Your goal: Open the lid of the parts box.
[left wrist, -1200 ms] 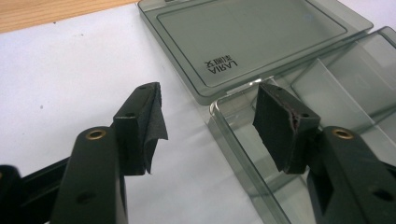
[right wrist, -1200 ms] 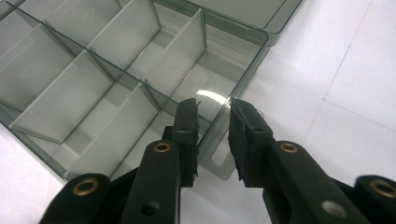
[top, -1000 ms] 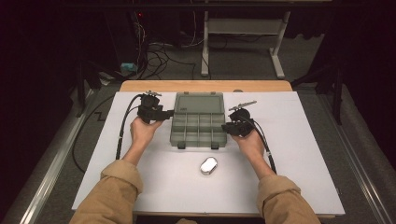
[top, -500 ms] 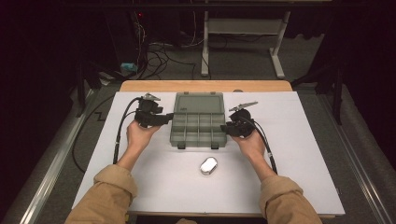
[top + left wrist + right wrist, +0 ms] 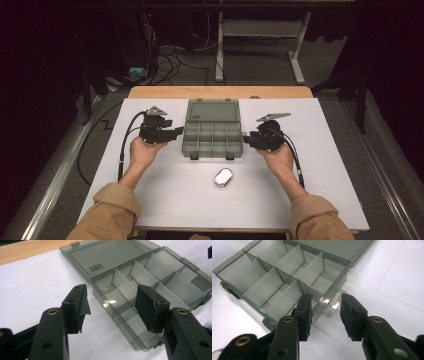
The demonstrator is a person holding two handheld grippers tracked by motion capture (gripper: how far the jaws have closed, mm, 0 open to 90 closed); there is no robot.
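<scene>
From the high view I see the open plastic box [image 5: 212,131] lying flat on the white table [image 5: 150,200], lid folded back toward the far edge, its divided compartments bare. My left gripper [image 5: 172,133] sits just beside the box's left wall, and my right gripper [image 5: 248,140] just beside its right wall. A small silver oval object [image 5: 223,177] lies on the table near the box's front edge, between my two forearms.

In the left gripper view, the left gripper [image 5: 112,302] has its jaws standing wide apart. The box [image 5: 140,282] lies ahead of them; one jaw is over the white table, the other over a near corner compartment. Nothing is pinched.

In the right gripper view, the right gripper [image 5: 325,312] has its jaws parted with a moderate gap, and they have just been opening. The box's corner [image 5: 329,303] lies in line with that gap, but the pads do not press on it. The box's compartments [image 5: 274,277] stretch away up and left.
</scene>
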